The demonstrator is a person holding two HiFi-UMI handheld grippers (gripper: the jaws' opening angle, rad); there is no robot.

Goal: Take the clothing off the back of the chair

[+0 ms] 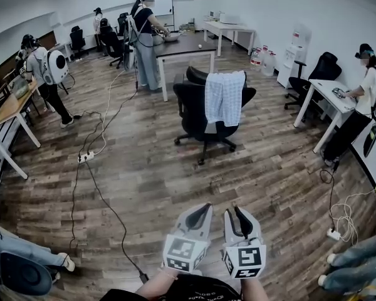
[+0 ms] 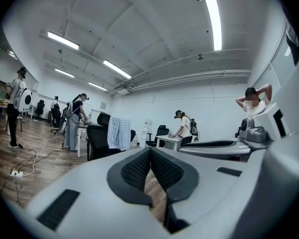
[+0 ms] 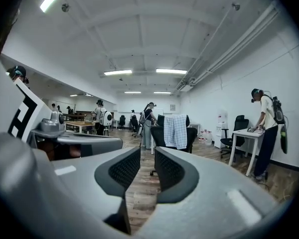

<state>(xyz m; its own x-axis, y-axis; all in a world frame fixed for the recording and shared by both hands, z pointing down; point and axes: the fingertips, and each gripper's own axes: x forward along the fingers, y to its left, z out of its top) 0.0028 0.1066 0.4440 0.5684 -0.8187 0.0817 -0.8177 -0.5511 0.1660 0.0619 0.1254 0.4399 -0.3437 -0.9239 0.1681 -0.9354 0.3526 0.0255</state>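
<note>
A blue-and-white checked garment (image 1: 224,97) hangs over the back of a black office chair (image 1: 191,108) in the middle of the room. It shows small and far off in the left gripper view (image 2: 119,133) and in the right gripper view (image 3: 175,131). Both grippers are side by side at the bottom of the head view, well short of the chair. My left gripper (image 1: 203,209) is shut, its pad tips meeting (image 2: 150,151) on nothing. My right gripper (image 1: 234,211) stands a little open, with a narrow empty gap (image 3: 147,151) between its pads.
A dark table (image 1: 185,46) with a person (image 1: 144,39) at it stands behind the chair. At the right are a white desk (image 1: 329,96), another person (image 1: 363,99) and a black chair (image 1: 319,74). Cables and a power strip (image 1: 85,157) lie on the wood floor at the left.
</note>
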